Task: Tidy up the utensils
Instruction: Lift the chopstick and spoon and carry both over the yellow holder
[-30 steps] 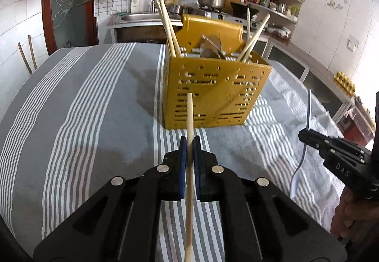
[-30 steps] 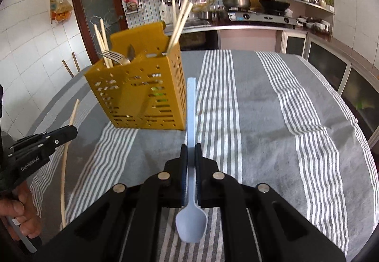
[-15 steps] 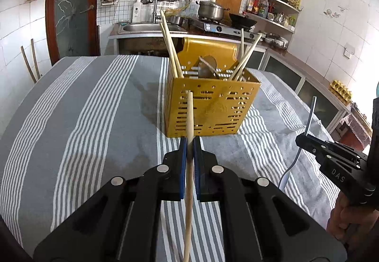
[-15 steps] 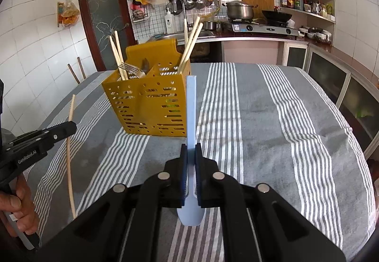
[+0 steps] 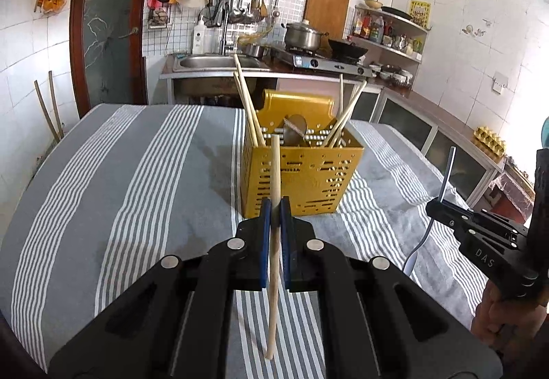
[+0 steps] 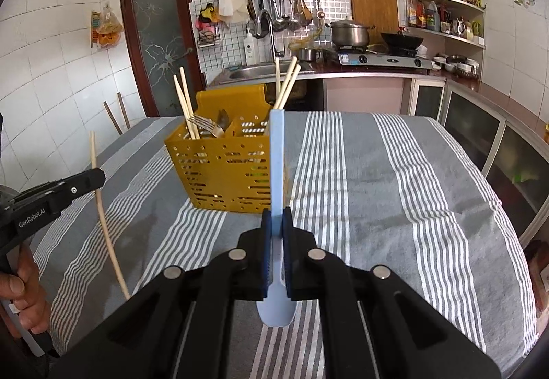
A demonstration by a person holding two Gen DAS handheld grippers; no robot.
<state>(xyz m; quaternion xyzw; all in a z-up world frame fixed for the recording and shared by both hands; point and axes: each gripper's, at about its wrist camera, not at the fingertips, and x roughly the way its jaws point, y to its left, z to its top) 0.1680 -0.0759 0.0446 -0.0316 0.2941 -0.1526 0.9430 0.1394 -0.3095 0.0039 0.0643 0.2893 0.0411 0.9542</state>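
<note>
The yellow caddy [image 5: 302,173] stands ahead of both grippers; the left gripper [image 5: 273,211] clamps an upright chopstick [image 5: 274,173], the right gripper [image 6: 275,217] an upright blue spoon [image 6: 276,152].

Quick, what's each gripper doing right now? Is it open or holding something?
Left gripper: closed on a wooden chopstick.
Right gripper: closed on a light blue plastic spoon, bowl end toward the camera.
</note>
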